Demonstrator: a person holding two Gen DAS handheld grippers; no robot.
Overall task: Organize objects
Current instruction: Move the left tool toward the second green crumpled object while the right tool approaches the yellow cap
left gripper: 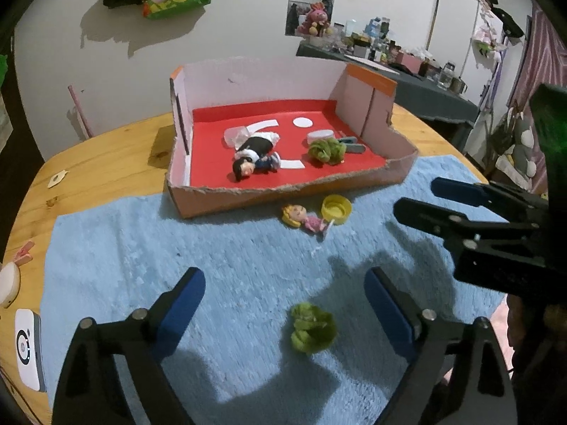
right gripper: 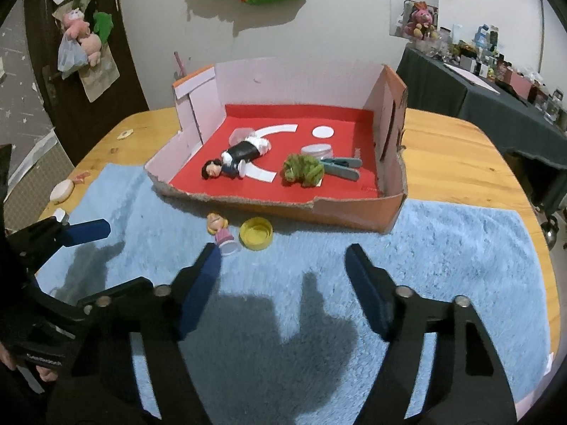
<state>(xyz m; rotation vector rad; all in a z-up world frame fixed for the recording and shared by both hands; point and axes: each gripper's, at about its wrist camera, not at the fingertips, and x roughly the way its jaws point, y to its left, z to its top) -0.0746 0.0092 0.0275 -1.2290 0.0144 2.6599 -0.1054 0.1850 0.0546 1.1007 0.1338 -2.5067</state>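
Three loose things lie on the blue towel (left gripper: 141,265) that covers the wooden surface (left gripper: 106,148): a green fuzzy ball (left gripper: 312,327), a small blonde doll (left gripper: 304,219) and a yellow cap (left gripper: 336,209). Starting at the left, the left tool (left gripper: 285,301) hangs low over the towel with its blue pads apart, and the green ball lies between them, nearer the right pad, untouched. Further along, the doll and the cap lie side by side just before the torn front wall of the cardboard box (left gripper: 226,194). Inside the box, on the red floor, lie a dark-haired doll (left gripper: 253,156), a second green ball (left gripper: 326,149) and a clothespin (right gripper: 345,166). On the right, the right tool (right gripper: 281,287) hovers above bare towel, its pads apart with nothing between them.

Judging by this, the step in hand is picking up the green ball. Next, the left tool would need to settle around the ball, close until the pads press it, then lift it over the front wall into the box.
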